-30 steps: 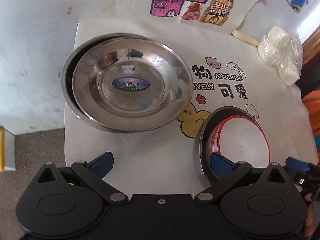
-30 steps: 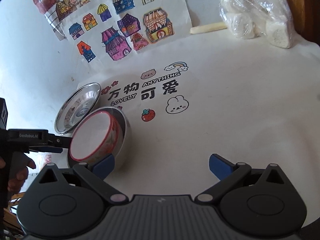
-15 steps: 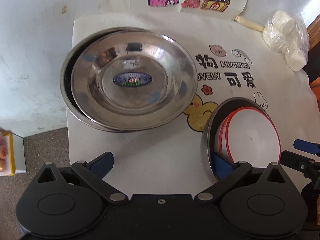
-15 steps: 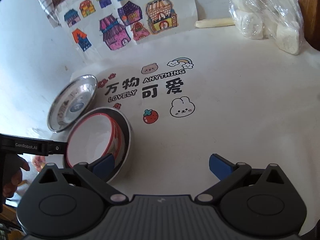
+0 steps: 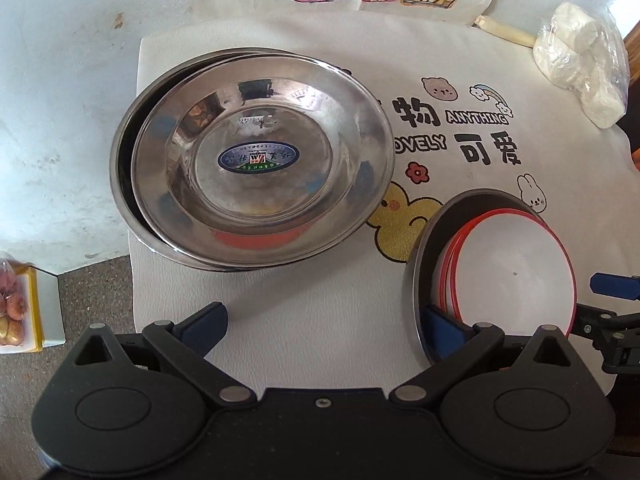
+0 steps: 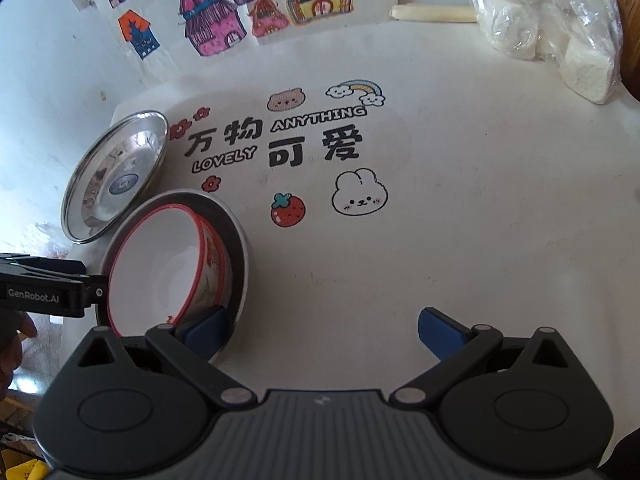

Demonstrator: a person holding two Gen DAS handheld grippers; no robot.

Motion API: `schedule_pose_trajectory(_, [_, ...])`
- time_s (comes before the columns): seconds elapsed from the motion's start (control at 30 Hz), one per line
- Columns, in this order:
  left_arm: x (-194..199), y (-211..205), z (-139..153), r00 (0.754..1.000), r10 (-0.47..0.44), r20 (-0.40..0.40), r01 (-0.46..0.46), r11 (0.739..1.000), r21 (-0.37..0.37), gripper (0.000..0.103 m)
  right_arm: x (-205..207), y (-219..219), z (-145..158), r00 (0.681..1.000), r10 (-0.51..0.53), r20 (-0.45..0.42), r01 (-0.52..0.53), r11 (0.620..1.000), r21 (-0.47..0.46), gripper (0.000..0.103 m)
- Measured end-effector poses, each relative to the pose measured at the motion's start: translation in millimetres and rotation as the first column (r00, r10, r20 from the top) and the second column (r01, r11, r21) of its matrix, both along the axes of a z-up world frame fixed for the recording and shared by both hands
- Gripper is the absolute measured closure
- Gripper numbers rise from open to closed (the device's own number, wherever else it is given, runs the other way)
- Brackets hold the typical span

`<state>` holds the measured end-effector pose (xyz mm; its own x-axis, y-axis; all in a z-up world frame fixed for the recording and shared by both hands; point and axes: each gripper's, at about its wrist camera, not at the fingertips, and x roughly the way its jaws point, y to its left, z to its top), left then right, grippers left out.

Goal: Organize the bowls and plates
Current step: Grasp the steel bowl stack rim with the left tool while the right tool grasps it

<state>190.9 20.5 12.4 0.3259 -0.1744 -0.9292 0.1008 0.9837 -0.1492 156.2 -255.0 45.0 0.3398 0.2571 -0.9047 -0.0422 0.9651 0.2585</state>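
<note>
the sorting looks mostly done, judged from how things lie: two steel plates (image 5: 256, 156) sit nested, the upper one shifted a little toward 3 o'clock in the lower, at about 11 o'clock on the printed mat (image 5: 320, 312) in the left wrist view. at 4 o'clock on the mat the red-rimmed white bowls (image 5: 516, 264) sit stacked inside a grey bowl (image 5: 424, 248), so bowls are with bowls and plates with plates. the left tongs (image 5: 324, 318) are spread wide and hold nothing; their right pad lies at the grey bowl's near rim, contact unclear. the right tongs (image 6: 322, 330) are also wide open and empty, with the left pad at the near rim of the bowl stack (image 6: 168, 268), which sits at 9 o'clock in that view, just beside the plates (image 6: 116, 176) at 10 o'clock. what seems left is at most squaring up the two piles, or setting one on the other. a bag of white lumps (image 6: 552, 28) lies well apart at 1 o'clock on the surface.
</note>
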Motion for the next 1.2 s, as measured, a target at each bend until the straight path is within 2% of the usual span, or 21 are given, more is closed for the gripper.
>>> schedule_pose_trajectory(0.33, [0.1, 1.9, -0.3, 0.998, 0.053, -0.044, -0.053, 0.999, -0.010, 0.001, 1.2, 5.9, 0.7, 1.000, -0.019, -0.025, 0.018, 1.000, -0.026, 0.001])
schedule_pose_trajectory(0.43, [-0.3, 2.0, 0.0, 0.998, 0.049, -0.047, -0.050, 0.999, -0.010, 0.002, 1.7, 1.8, -2.7, 0.998, -0.040, -0.052, 0.041, 0.999, 0.013, 0.004])
schedule_pose_trajectory(0.53, [-0.7, 1.2, -0.4, 0.997, 0.042, -0.057, -0.043, 0.999, -0.013, 0.004, 1.5, -1.3, -4.3, 0.995, -0.060, -0.080, 0.065, 0.996, 0.064, 0.011])
schedule_pose_trajectory(0.8, [-3.3, -0.2, 2.3, 0.998, 0.021, -0.055, -0.024, 0.998, -0.052, 0.017, -0.3, -1.6, 0.0, 0.996, -0.052, -0.066, 0.059, 0.991, 0.118, 0.033])
schedule_pose_trajectory(1.03, [-3.6, 0.8, 3.9, 0.999, -0.008, -0.054, 0.004, 0.996, -0.088, 0.028, -3.2, 0.3, 3.0, 0.998, -0.036, -0.043, 0.042, 0.989, 0.144, 0.045])
schedule_pose_trajectory(1.2, [-5.4, -4.7, 8.7, 0.998, -0.051, -0.026, 0.048, 0.994, -0.102, 0.046, -2.9, 2.5, 5.7, 0.999, -0.024, -0.039, 0.031, 0.983, 0.182, 0.063])
